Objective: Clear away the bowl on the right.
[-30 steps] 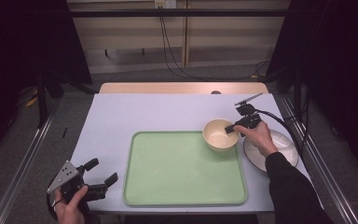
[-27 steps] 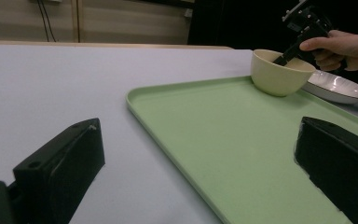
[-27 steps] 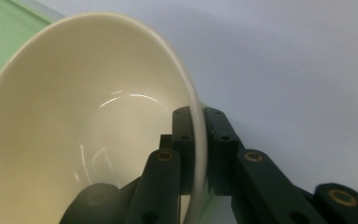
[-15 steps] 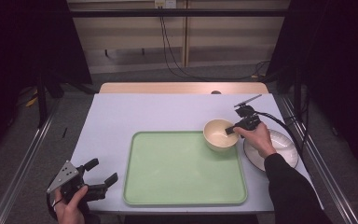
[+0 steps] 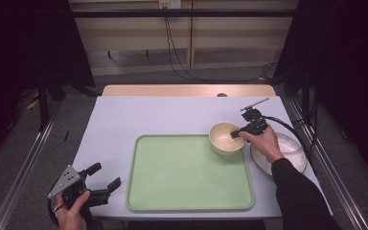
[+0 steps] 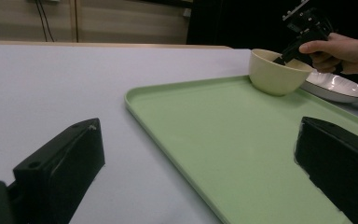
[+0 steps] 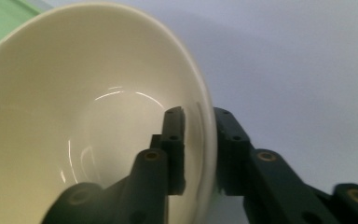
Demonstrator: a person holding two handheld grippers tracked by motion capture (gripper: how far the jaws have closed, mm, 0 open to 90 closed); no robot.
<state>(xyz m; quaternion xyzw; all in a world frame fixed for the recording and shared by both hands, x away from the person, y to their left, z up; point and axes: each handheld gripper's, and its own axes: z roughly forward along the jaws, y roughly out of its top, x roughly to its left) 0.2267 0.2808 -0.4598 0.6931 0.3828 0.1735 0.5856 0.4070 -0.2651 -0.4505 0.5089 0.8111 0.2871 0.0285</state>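
Dark curtains closed off both sides of the room, and pale panelled cabinets with black cables hanging down them stood behind the long white table (image 5: 172, 120), whose far edge showed a strip of bare light wood. Grey floor and metal rails ran along either side of it. On the near half of the table lay a flat pale green plastic tray (image 5: 182, 177) with a low raised rim, and its surface was bare apart from one far corner.

At that far right corner sat the round cream ceramic bowl (image 5: 223, 143), upright, with a shallow white plate (image 5: 292, 153) just beside it on the bare table. My right gripper (image 5: 237, 133) straddled the bowl's rim, one jaw inside and one outside. The jaws had just been opening, and in the right gripper view a thin gap showed between each pad and the wall, so the bowl (image 7: 74, 116) stood released between them.

My left gripper (image 5: 103, 178) hung off the near left corner of the table, jaws spread wide with nothing between them, pointing across the tray (image 6: 242, 140) toward the bowl (image 6: 272, 77).
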